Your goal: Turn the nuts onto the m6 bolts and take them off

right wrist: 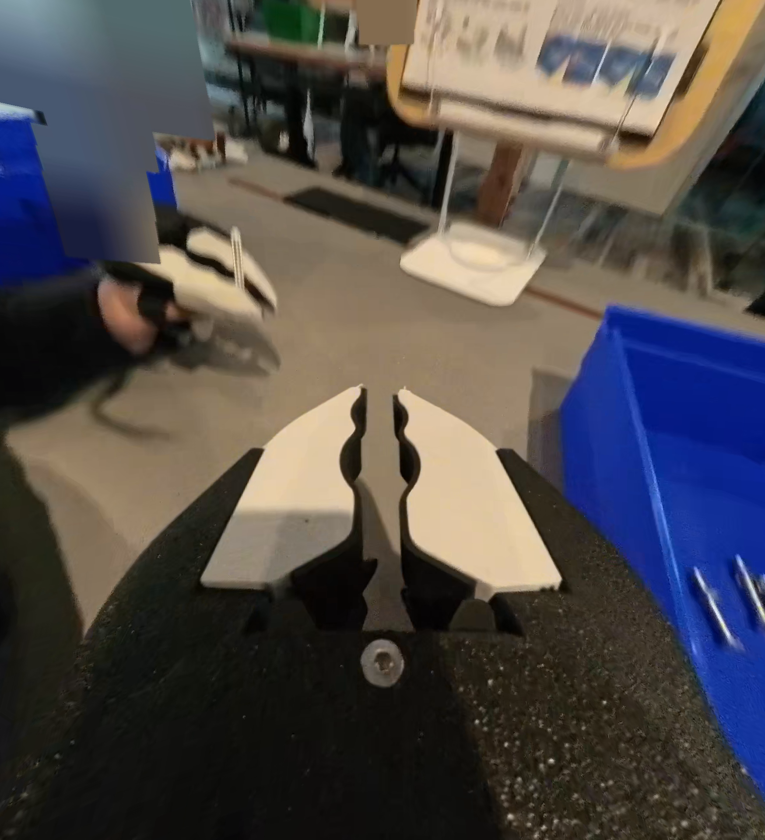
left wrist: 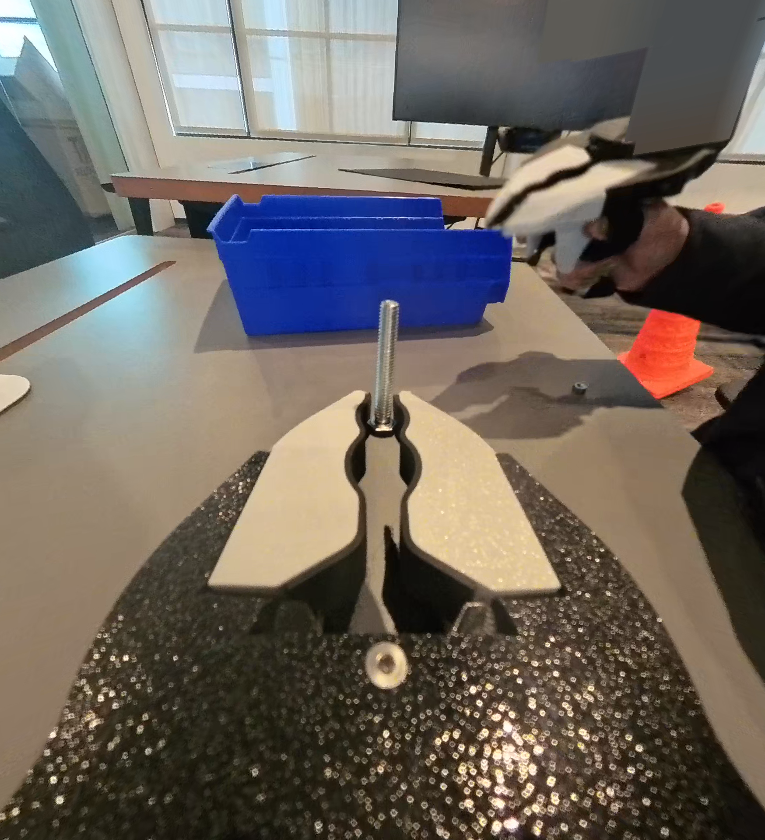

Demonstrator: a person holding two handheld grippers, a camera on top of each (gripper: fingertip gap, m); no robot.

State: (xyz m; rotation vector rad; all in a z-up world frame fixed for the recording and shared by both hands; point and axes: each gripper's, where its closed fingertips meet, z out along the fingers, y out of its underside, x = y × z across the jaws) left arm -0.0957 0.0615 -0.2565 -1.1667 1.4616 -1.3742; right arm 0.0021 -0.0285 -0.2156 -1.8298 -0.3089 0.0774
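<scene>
Left gripper (left wrist: 384,409) clamps a silver bolt (left wrist: 386,359) near its head, threaded shaft standing upright above the grey table (left wrist: 144,409). Behind the bolt sits a blue bin (left wrist: 362,272); its contents are hidden from the left wrist view. A small dark nut (left wrist: 579,389) lies on the table to the right, well apart from the bolt. Right gripper (right wrist: 379,393) hovers empty, fingers narrowly parted. Just right of it, the bin (right wrist: 671,454) holds several loose bolts (right wrist: 753,600). Orange cone (left wrist: 665,352) on the floor beyond the table edge.
</scene>
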